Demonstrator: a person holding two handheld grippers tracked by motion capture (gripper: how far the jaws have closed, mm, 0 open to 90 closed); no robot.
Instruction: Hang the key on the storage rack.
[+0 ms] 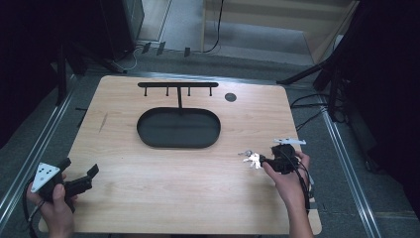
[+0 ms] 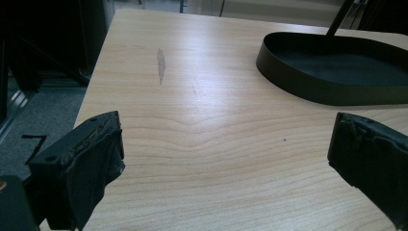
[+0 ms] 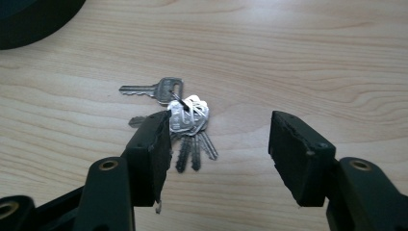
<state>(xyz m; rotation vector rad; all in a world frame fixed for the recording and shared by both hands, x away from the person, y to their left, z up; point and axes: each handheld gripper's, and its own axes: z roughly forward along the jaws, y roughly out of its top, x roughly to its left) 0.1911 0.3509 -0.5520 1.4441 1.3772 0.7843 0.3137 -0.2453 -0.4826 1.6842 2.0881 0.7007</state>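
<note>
The right gripper (image 1: 263, 160) is held low over the right part of the wooden table (image 1: 148, 198), with its jaws spread apart and nothing clamped between them. A bunch of keys (image 1: 251, 158) is seen lying flat on the wood just ahead of it. In the right gripper view the keys (image 3: 180, 122) are found close against the inner face of the left-hand jaw, partly hidden behind it, while the other jaw is kept well apart from them (whether the near jaw actually touches the metal cannot be told). One key is fanned out to the side, away from the rest.

The left gripper (image 1: 79, 178) is held at the near left corner of the table, jaws wide apart and empty, as is confirmed in the left gripper view (image 2: 226, 159), where only bare wood is seen between them.

A black oval tray (image 1: 143, 130) is set at the middle of the table, farther back, with a thin post rising from its far rim to a hook rail (image 1: 178, 85). A dark round hole (image 1: 230, 97) is seen in the tabletop beside the rail. Nothing is placed between the keys and the tray.
</note>
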